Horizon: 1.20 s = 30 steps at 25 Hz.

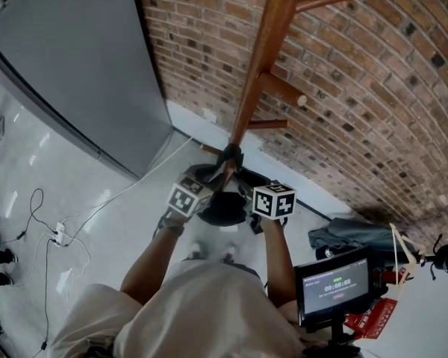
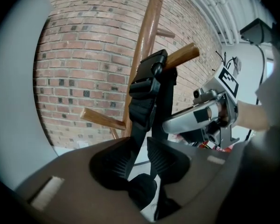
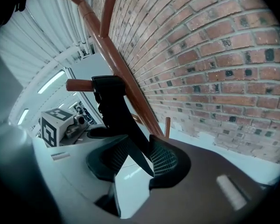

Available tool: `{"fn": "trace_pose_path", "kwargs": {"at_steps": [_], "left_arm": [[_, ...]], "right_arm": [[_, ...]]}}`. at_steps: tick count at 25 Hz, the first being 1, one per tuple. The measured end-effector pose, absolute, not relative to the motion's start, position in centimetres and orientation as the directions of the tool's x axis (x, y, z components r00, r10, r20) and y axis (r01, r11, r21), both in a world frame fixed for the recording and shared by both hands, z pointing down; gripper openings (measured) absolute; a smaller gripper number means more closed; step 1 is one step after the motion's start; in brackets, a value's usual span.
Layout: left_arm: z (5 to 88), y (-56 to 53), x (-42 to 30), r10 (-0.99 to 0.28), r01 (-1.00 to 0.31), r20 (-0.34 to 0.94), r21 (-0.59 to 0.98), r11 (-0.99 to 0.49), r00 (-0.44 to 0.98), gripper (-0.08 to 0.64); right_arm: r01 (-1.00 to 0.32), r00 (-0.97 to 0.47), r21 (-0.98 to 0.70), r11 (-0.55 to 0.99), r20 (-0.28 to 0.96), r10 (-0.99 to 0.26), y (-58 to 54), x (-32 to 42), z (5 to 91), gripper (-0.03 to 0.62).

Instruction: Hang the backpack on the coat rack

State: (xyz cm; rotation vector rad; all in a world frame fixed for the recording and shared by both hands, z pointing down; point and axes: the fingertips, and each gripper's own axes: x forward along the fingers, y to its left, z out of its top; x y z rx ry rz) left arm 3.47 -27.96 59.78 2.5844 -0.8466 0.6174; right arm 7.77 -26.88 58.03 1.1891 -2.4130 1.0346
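The black fabric backpack (image 1: 222,209) hung low beside the brown wooden coat rack (image 1: 263,58). Its black webbing strap (image 2: 151,90) was looped over a short wooden peg (image 2: 181,56). My left gripper (image 2: 139,158) and right gripper (image 3: 134,158) both stood with jaws apart, and the strap ran loose between them, unclamped. To finish well, I judged that both grippers should back straight off the strap without dragging it along the peg. The strap's long axis ran downward from the peg, and the bag's body pointed toward the floor.
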Motion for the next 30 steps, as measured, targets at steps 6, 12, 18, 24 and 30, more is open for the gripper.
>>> {"fn": "trace_pose_path", "kwargs": {"at_steps": [6, 12, 18, 24, 30], "left_arm": [[59.6, -27.6, 3.1, -0.486, -0.634, 0.497, 0.183, -0.751, 0.719, 0.12], [58.9, -26.9, 2.6, -0.488, -0.639, 0.488, 0.206, -0.741, 0.723, 0.118], [55.5, -26.4, 2.4, -0.518, -0.638, 0.43, 0.204, -0.743, 0.74, 0.104], [52.4, -26.6, 1.7, -0.571, -0.659, 0.39, 0.142, -0.738, 0.723, 0.077], [48.8, -26.2, 1.1, -0.638, -0.692, 0.347, 0.042, -0.721, 0.687, 0.055]], "right_arm": [[-0.768, -0.635, -0.487, 0.416, 0.494, -0.594, -26.2, 8.0, 57.3, 0.143], [-0.806, -0.588, -0.423, 0.414, 0.494, -0.641, -25.7, 9.4, 55.6, 0.141], [-0.834, -0.551, -0.329, 0.442, 0.47, -0.69, -25.1, 10.2, 52.2, 0.133], [-0.812, -0.582, -0.33, 0.482, 0.395, -0.71, -24.8, 10.1, 48.1, 0.1], [-0.819, -0.573, -0.224, 0.527, 0.321, -0.754, -24.1, 10.2, 43.3, 0.035]]}}
